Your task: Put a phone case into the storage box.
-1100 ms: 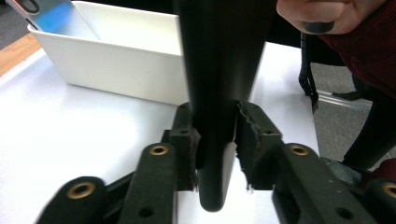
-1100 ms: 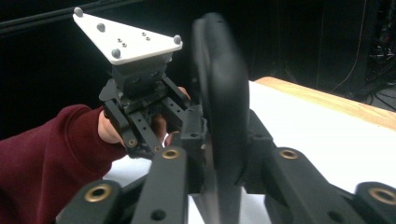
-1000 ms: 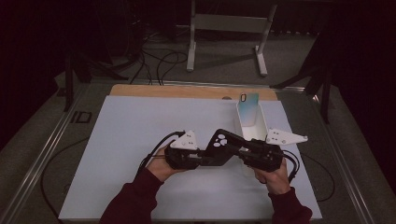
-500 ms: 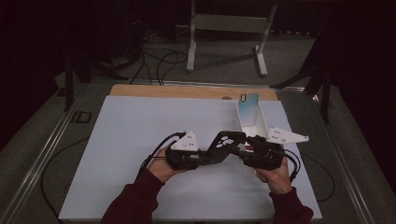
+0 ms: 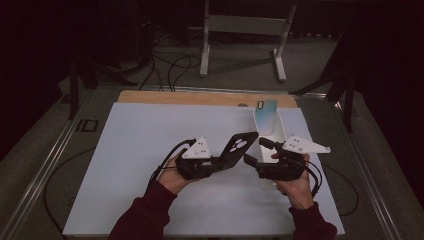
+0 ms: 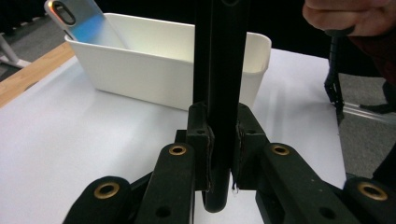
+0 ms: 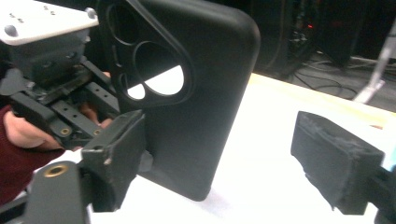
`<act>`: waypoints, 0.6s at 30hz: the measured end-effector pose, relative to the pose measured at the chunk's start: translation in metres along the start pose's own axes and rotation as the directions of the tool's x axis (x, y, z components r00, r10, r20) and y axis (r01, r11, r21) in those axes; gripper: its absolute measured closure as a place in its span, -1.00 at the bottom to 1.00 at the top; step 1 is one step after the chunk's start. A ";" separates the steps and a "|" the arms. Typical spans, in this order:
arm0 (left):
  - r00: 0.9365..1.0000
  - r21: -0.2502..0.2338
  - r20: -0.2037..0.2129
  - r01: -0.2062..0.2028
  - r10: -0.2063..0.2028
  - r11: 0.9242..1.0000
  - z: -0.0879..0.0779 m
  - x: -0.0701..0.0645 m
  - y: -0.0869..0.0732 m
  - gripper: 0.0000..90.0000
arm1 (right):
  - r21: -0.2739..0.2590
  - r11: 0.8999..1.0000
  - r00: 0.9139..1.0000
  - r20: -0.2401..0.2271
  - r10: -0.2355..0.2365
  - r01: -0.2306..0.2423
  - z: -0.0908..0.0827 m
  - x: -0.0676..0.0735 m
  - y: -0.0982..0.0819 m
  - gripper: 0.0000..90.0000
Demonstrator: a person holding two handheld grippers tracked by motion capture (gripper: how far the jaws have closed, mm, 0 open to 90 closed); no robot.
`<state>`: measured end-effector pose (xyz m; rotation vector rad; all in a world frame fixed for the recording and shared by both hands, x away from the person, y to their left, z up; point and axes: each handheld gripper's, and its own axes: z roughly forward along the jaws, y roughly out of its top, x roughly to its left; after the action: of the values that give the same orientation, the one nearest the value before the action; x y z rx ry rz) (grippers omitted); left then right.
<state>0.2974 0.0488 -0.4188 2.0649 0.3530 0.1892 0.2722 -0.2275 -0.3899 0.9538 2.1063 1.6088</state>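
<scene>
Your left gripper point(image 5: 222, 162) is clamped on the black phone case point(image 5: 239, 148) by its lower end, pads point(image 6: 208, 154) pinching the thin edge-on slab, so the case sits in the air over the white mat point(image 5: 150, 150), between your two hands. Probably held that way to free the other end for a handoff or a drop into the white bin point(image 5: 270, 131). Your right gripper point(image 5: 252, 162) has just been opening; its jaws now stand wide, one pad point(image 7: 119, 154) next to the case, the other well apart, no grip. Long axis runs up & toward the bin, camera cutout at the far, raised end. A phone point(image 5: 265, 107) leans in the bin's far end.
</scene>
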 end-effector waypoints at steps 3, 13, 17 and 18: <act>1.000 0.004 -0.024 0.004 -0.004 1.000 0.001 0.000 0.000 0.79 | 0.006 1.000 1.000 0.024 -0.003 0.003 0.001 0.002 0.001 -0.66; 0.995 0.007 -0.094 0.030 -0.029 1.000 0.005 -0.001 0.000 0.79 | -0.013 0.999 0.997 0.067 0.030 -0.030 0.007 0.005 0.007 -0.66; 0.993 0.003 -0.111 0.041 -0.041 0.999 0.007 -0.002 0.000 0.79 | -0.026 0.999 0.997 0.068 0.044 -0.042 0.011 0.008 0.010 -0.67; 0.992 0.000 -0.121 0.042 -0.041 0.999 0.008 -0.002 0.001 0.79 | -0.029 0.999 0.997 0.069 0.039 -0.037 0.013 0.009 0.011 -0.67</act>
<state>0.2977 0.0414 -0.4223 2.0521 0.4700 0.2892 0.2771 -0.2107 -0.3821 1.0309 2.0258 1.5950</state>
